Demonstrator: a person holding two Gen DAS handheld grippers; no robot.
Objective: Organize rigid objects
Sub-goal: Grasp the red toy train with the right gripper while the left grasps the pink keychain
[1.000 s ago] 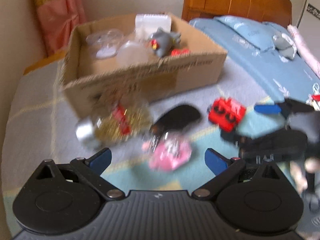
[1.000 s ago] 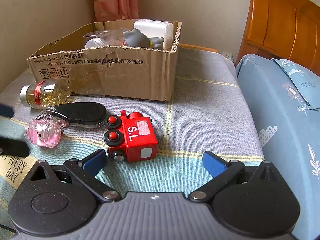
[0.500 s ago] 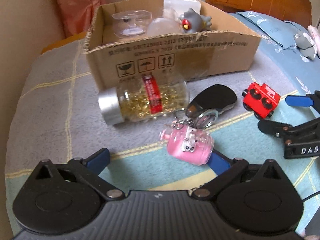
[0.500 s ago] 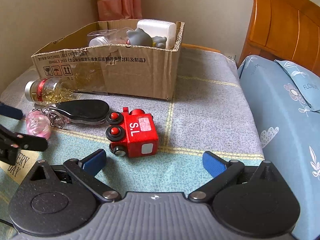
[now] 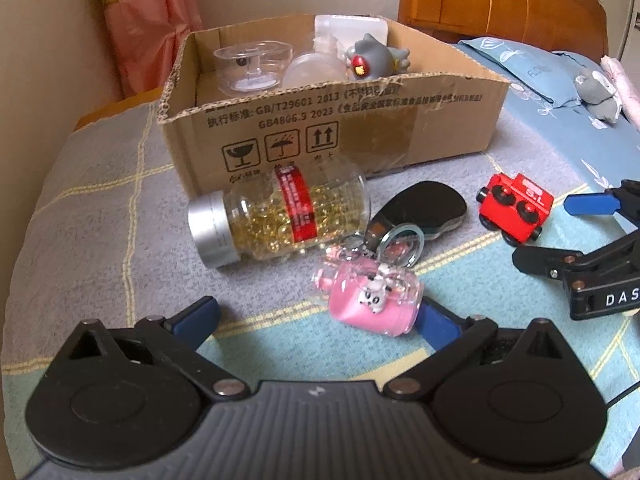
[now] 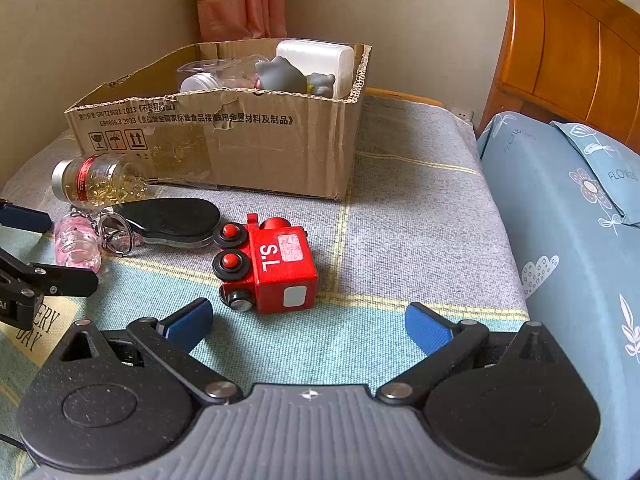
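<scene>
The left gripper (image 5: 316, 316), released and wide, sits low just before the pink bottle (image 5: 372, 300), which lies beside the pill jar (image 5: 280, 216). It seems the next pick; closing should straddle it. The right gripper (image 6: 308, 324), also released, faces the red train (image 6: 266, 268) near the box (image 6: 224, 140).

You're looking at a bed (image 6: 420, 208) with a grey-and-teal checked cover. Lying on it: cardboard box (image 6: 248, 148), capsule jar (image 5: 280, 216) on its side touching the box front, black case (image 5: 424, 208), pink bottle keychain (image 5: 372, 300), red toy train (image 6: 272, 264) tipped over.
</scene>
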